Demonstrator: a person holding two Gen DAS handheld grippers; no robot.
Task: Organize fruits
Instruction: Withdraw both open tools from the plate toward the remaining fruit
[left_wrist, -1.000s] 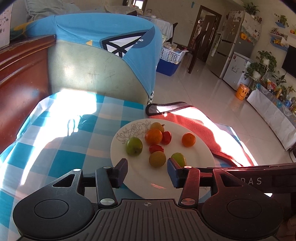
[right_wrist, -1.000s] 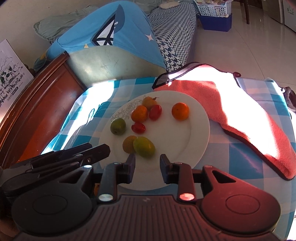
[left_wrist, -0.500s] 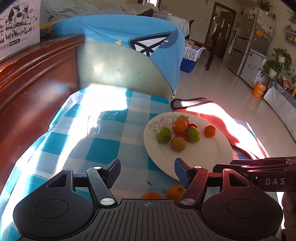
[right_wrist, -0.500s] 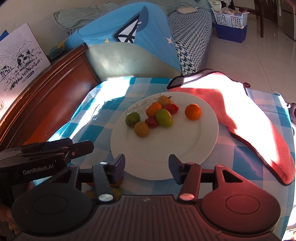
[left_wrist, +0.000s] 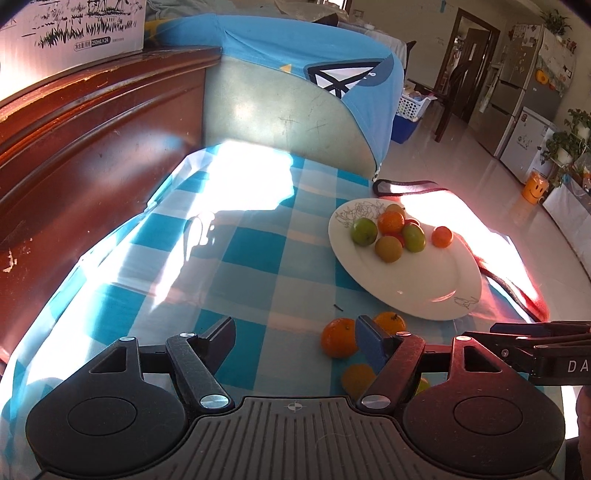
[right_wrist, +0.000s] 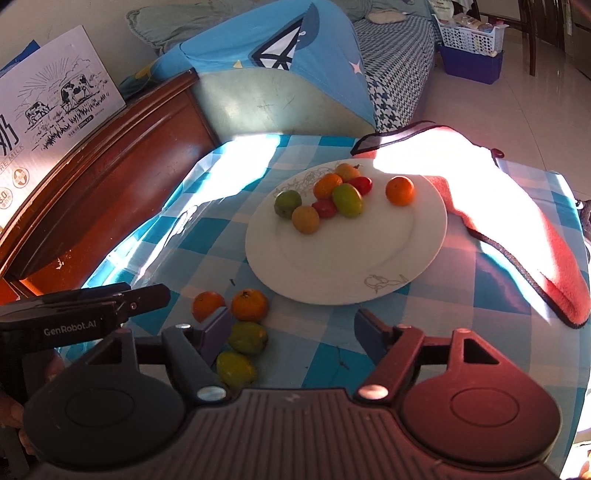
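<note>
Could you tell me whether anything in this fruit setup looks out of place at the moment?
Yes: four fruits lie on the checked tablecloth rather than on the white plate. Two oranges and two green fruits cluster just off its near rim, by the right gripper. The rest sit on the plate.

A lived-in home: sofa (right_wrist: 399, 55), fridge (left_wrist: 532, 81), potted plants (left_wrist: 569, 136), checked tablecloth (left_wrist: 240, 258), wooden headboard (left_wrist: 92, 140).

Sunlight is falling in bright patches across the blue checked tablecloth (left_wrist: 255, 254) at centre frame. A dark wooden headboard (left_wrist: 92, 147) is filling the left side, and a glossy pale floor (left_wrist: 461, 173) is stretching toward the fridge (left_wrist: 532, 92) at upper right.
</note>
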